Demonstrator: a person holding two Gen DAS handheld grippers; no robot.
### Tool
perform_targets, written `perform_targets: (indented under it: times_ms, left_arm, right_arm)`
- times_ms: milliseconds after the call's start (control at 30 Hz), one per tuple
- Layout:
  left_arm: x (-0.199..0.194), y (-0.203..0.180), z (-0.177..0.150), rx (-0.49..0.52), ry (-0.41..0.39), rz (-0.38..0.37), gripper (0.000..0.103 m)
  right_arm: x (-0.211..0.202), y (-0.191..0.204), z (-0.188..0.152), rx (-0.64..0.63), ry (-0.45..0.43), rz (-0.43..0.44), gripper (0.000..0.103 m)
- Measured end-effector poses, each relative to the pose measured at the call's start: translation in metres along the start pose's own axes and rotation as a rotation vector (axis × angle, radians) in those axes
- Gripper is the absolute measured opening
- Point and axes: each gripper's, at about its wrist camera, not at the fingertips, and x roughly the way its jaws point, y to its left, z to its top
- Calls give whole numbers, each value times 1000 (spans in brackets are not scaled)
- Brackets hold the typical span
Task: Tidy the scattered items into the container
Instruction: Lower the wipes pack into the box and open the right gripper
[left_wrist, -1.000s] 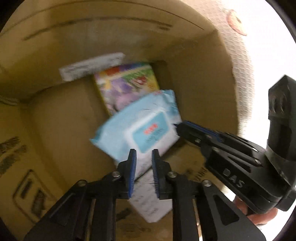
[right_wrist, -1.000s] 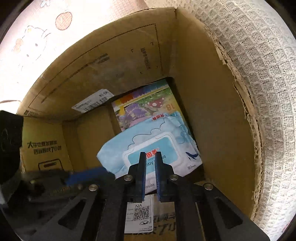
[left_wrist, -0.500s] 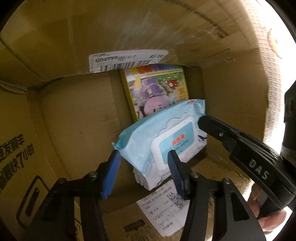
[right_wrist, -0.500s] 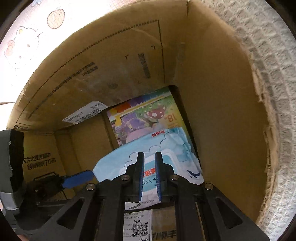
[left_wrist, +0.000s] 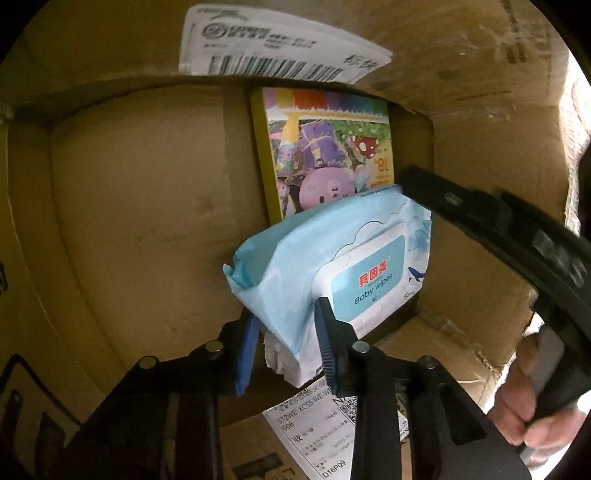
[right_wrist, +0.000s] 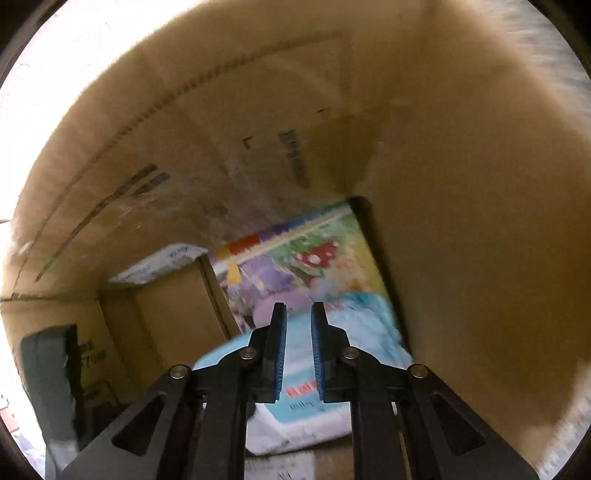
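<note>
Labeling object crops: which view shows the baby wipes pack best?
Left wrist: the baby wipes pack is sharp, label readable, one end between the left gripper jaws. Right wrist shows it blurred, half hidden behind the right gripper.

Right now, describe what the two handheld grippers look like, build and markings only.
Both are black plastic. The left gripper has angular, cut-out arms joined by silver pins, and jaws lined with ribbed blue pads. The right gripper is built the same. In the left wrist view its side carries raised lettering, too blurred to read. No cables or sleeves show.
</note>
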Motion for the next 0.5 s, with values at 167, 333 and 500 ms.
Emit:
perform_targets:
  times_ms: [167,333,500]
  left_arm:
    - [2,-10,-2,73,5,34,30]
    - [11,-26,-10,180,43,79,30]
    - [6,-32,-10,214,39,84,30]
  right_arm:
    - [22,-7,-4,36,56,8,9]
    - [30,-9,-12,31,118,-65,9]
    - [35,-9,-15,12,203,-174,9]
